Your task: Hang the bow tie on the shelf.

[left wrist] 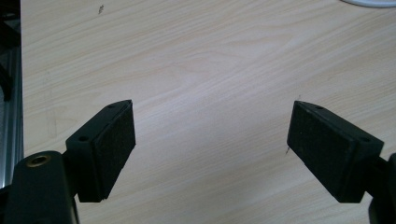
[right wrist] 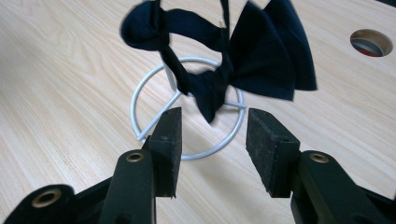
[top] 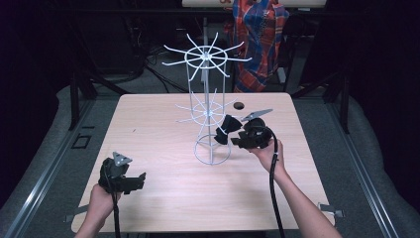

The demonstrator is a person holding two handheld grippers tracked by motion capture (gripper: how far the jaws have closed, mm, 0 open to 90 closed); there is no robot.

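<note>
One black bow tie (right wrist: pixel 243 60) hangs on the white wire rack (top: pixel 208 111), draped over a prong of the lower ring of arms, its strap looped to one side and its wings spread to the other. In the right gripper view it sits just ahead of and above the tips of the right gripper (right wrist: pixel 212 135), whose jaws stand parted with nothing between them; the lowest fold of the tie dips toward the gap but is not pinched. The round base ring of the rack lies on the table directly under it.

The likeliest trouble, as I judge it, is the tie slipping off. It seems to rest loosely on a thin prong, so a nudge from a jaw could knock it down onto the table (top: pixel 163 148). If the jaws close on it and pull sideways, the strap could snag on the wire and drag the light rack, tipping or sliding it. Closing too low would catch only air or a single soft fold, which may slide out.

The left gripper (left wrist: pixel 212 140) is held well apart from all this, near the front left of the table, its jaws wide apart over bare wood, so it cannot steady the rack from there.
</note>
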